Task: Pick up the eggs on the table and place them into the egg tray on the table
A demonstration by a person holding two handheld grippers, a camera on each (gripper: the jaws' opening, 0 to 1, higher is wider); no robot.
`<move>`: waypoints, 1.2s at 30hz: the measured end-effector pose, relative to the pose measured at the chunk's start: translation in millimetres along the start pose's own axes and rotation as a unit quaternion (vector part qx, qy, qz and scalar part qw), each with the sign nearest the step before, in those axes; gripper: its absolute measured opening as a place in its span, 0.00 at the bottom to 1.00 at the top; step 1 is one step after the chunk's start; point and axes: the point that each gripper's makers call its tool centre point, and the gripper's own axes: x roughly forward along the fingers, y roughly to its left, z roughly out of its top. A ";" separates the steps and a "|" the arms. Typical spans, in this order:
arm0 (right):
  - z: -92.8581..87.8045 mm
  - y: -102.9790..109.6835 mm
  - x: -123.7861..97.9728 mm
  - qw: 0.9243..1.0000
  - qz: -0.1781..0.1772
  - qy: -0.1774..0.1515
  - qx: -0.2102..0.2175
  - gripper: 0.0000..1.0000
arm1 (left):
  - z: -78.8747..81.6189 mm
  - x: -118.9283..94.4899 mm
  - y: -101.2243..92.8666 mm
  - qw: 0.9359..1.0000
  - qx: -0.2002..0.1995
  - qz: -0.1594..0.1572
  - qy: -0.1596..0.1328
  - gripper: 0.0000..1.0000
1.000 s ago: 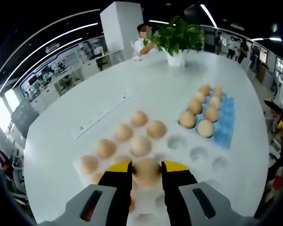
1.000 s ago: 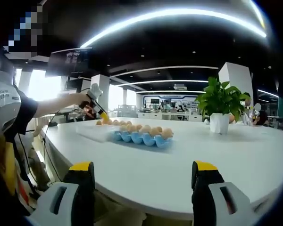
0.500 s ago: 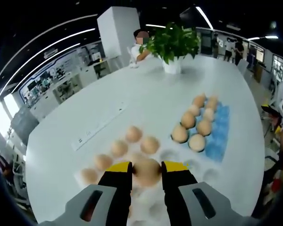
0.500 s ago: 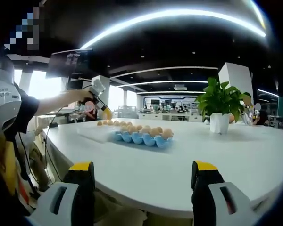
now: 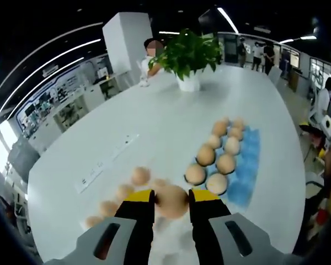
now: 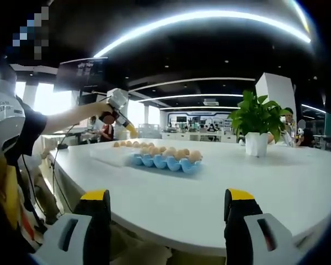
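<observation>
My left gripper (image 5: pixel 171 200) is shut on a brown egg (image 5: pixel 171 202) and holds it above the white table (image 5: pixel 160 118). Below it, several loose eggs (image 5: pixel 139 176) lie on a white tray, blurred. To the right lies the blue egg tray (image 5: pixel 244 165) with several eggs (image 5: pixel 215 160) in its left cups. In the right gripper view the blue egg tray (image 6: pixel 166 162) sits far off on the table, and the left gripper (image 6: pixel 121 113) hangs above the loose eggs in a person's hand. My right gripper (image 6: pixel 168 203) stands open at the table's near edge, holding nothing.
A potted green plant (image 5: pixel 186 58) in a white pot stands at the far end of the table, seen also as plant (image 6: pixel 258 124). A person (image 5: pixel 149 58) is beside it. A power strip (image 5: pixel 106 163) runs flush in the table's left part. The person's arm (image 6: pixel 60 122) reaches in from the left.
My left gripper has lifted higher with the egg still held; the table and both trays look smaller and farther. The right gripper has not moved.
</observation>
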 end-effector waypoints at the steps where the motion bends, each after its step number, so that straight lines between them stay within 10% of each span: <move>1: 0.1 0.1 -0.2 1.000 0.000 0.000 0.000 0.89 | 3.9 1.0 -2.1 1.000 0.002 -0.002 -0.002 0.24; 36: 3.6 -11.9 -13.0 1.000 -0.014 -0.004 -0.002 0.89 | 68.3 67.7 -91.3 0.994 0.049 -0.091 -0.026 0.24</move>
